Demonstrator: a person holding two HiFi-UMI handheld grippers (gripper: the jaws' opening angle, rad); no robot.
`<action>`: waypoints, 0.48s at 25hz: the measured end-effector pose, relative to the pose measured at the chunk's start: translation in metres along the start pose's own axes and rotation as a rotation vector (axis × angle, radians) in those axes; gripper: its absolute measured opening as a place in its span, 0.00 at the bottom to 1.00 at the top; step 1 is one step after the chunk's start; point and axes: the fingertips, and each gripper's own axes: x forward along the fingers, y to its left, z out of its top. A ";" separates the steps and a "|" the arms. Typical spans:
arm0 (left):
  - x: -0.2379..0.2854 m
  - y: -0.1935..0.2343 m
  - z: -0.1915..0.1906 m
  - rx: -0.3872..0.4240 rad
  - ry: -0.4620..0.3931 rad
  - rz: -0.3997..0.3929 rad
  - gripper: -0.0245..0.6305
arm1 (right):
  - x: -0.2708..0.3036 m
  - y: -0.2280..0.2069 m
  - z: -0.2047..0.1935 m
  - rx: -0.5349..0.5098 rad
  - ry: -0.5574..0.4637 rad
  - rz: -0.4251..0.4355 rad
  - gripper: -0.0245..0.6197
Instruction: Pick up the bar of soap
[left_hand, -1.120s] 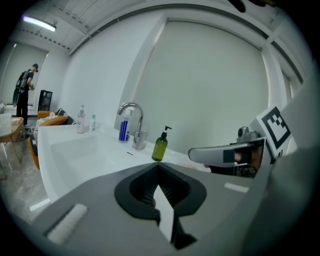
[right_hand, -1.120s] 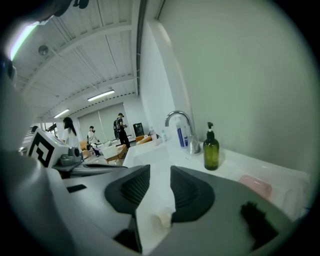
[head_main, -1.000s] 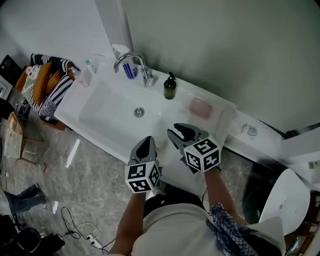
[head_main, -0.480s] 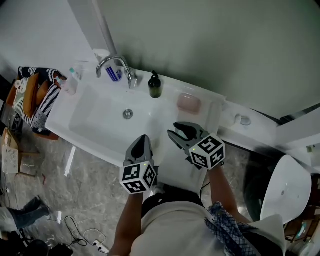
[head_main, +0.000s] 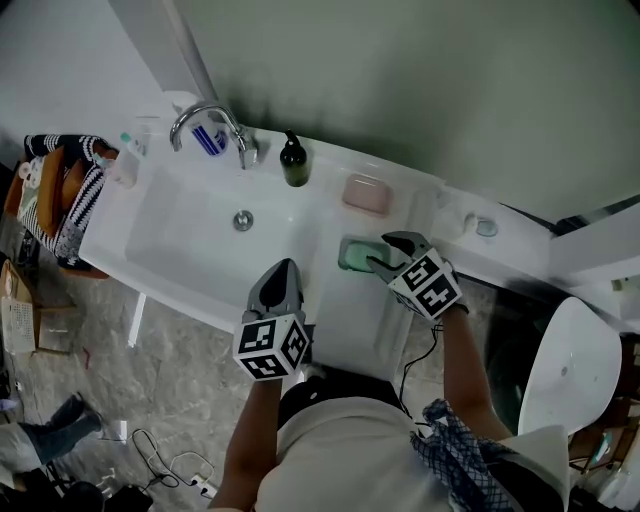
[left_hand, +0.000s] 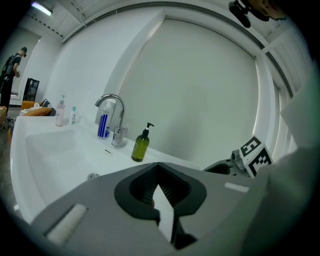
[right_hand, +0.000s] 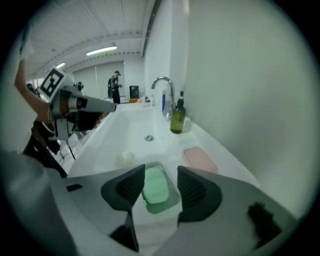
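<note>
Now the right gripper (head_main: 380, 252) has swung across to the soap (right_hand: 155, 186), and its jaws have just widened. They straddle the bar without touching it, so the grasp looks ready to close. The left gripper (head_main: 279, 284) is clenched on nothing. The soap lies flat in its dish (right_hand: 173, 198) on the tabletop (head_main: 408, 216) right of the basin (head_main: 195, 240), its long axis in line with the jaws, pointing toward the basin.

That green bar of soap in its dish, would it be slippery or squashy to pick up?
Probably stiff: the green bar of soap keeps a crisp rounded-block shape. Likely slippery, since its surface looks smooth and it sits beside a sink. Its dish looks light and may shift with it.
</note>
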 end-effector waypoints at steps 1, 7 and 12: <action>0.001 -0.001 -0.001 0.001 0.004 -0.001 0.05 | 0.004 0.002 -0.004 -0.053 0.035 0.008 0.34; 0.005 -0.001 -0.010 0.021 0.031 0.021 0.05 | 0.035 0.024 -0.026 -0.265 0.217 0.113 0.37; 0.004 0.011 -0.007 0.003 0.023 0.060 0.05 | 0.055 0.020 -0.037 -0.321 0.291 0.127 0.38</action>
